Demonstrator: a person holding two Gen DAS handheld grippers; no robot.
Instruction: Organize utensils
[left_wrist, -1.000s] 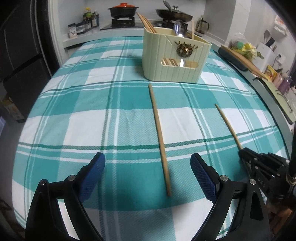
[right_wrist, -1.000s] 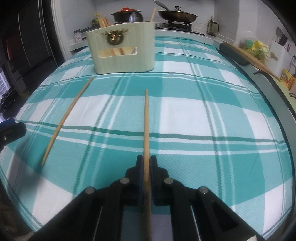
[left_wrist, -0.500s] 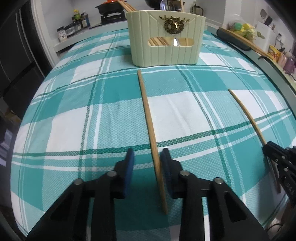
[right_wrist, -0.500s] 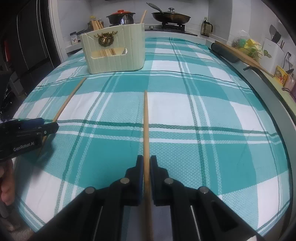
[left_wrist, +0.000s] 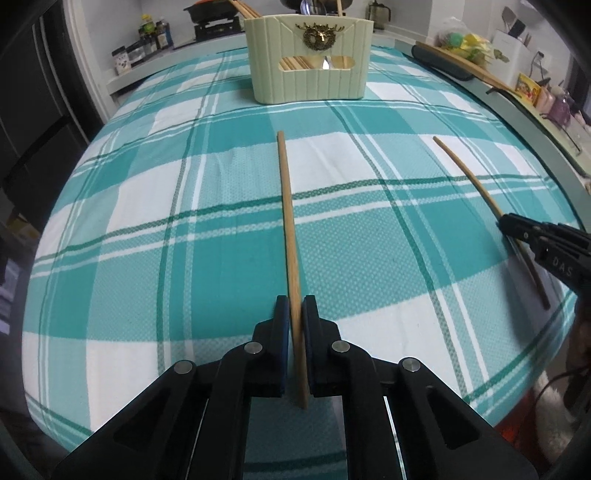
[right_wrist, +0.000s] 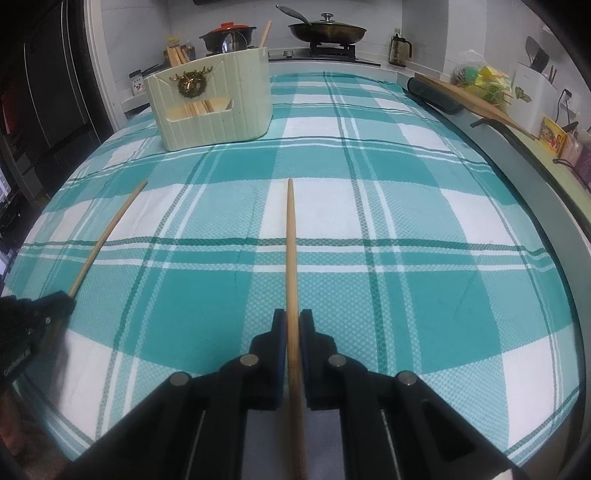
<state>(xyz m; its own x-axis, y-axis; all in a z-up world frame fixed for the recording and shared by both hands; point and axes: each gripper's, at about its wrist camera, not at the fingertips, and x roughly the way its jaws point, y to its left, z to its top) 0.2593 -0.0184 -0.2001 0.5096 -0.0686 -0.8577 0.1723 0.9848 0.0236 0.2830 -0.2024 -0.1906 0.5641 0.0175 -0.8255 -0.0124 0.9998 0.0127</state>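
The right gripper (right_wrist: 291, 325) clamps a chopstick (right_wrist: 291, 240) above the plaid tablecloth (right_wrist: 406, 258).

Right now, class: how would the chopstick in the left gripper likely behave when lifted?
The chopstick looks thin, wooden and straight, so probably stiff and light. The left gripper pinches it near one end, so the long free end may droop or pivot.

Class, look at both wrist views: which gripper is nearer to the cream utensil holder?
Left, though only slightly. The left gripper grips its chopstick directly before the utensil holder. The right gripper, shut on the other chopstick, sits off to the holder's right.
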